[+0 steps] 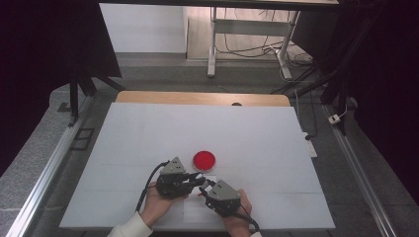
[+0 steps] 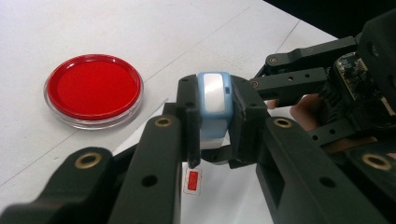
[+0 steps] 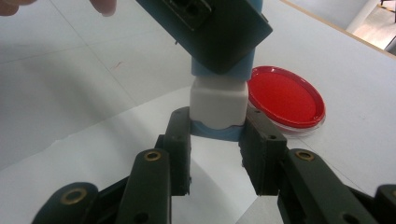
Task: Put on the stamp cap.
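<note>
Both the left tongs and the right tongs squeeze the little blue-and-white stamp, one at each end, and it stretches straight between them.

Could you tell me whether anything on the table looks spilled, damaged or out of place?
Nothing stands out. The red ink pad sits flat on the white table, and both grippers hold the blue-and-white stamp above a paper sheet.

Overhead view; two close tongs-mounted views
</note>
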